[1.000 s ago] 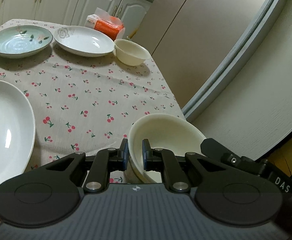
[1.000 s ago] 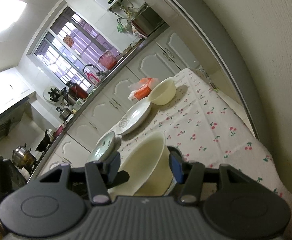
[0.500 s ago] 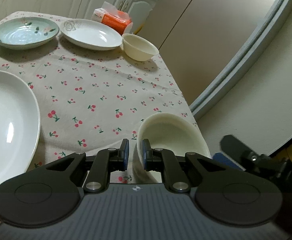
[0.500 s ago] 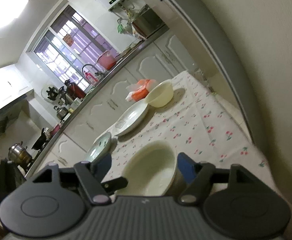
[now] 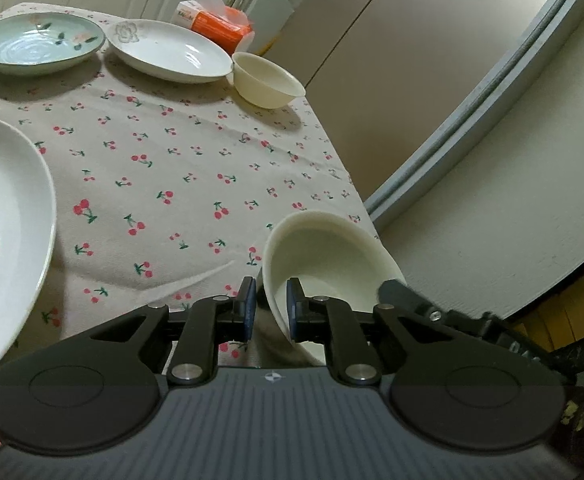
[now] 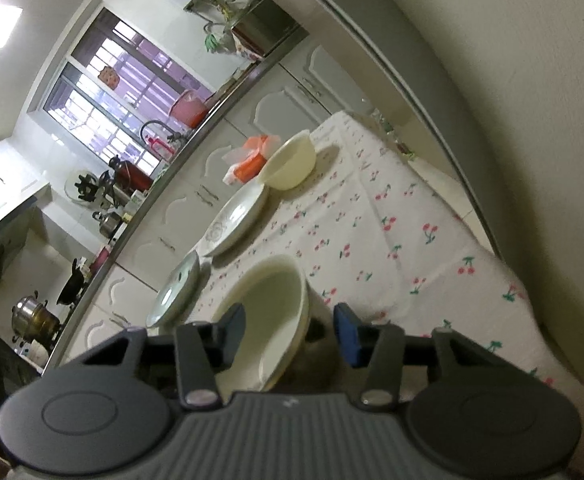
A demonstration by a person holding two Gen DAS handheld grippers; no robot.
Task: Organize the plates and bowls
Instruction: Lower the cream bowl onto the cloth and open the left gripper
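My left gripper (image 5: 271, 313) is shut on the near rim of a cream bowl (image 5: 332, 252), which is tilted at the table's near right corner. The same bowl (image 6: 268, 316) lies between the wide-open fingers of my right gripper (image 6: 292, 330); whether its pads touch it, I cannot tell. A second cream bowl (image 5: 268, 80) stands at the far right, also in the right wrist view (image 6: 288, 160). Beside it sit a white plate (image 5: 168, 56) and a pale green flowered plate (image 5: 36, 42). A large white plate (image 5: 0, 236) lies near left.
The table carries a cherry-print cloth (image 5: 164, 168). An orange tissue pack (image 5: 216, 20) stands at the far edge. A fridge (image 5: 392, 60) and a wall (image 5: 512, 200) close the right side. Kitchen cabinets (image 6: 196, 216) run behind the table.
My left gripper has lifted and tilted the cream bowl and drawn it nearer. My right gripper has opened wider and now frames the bowl.
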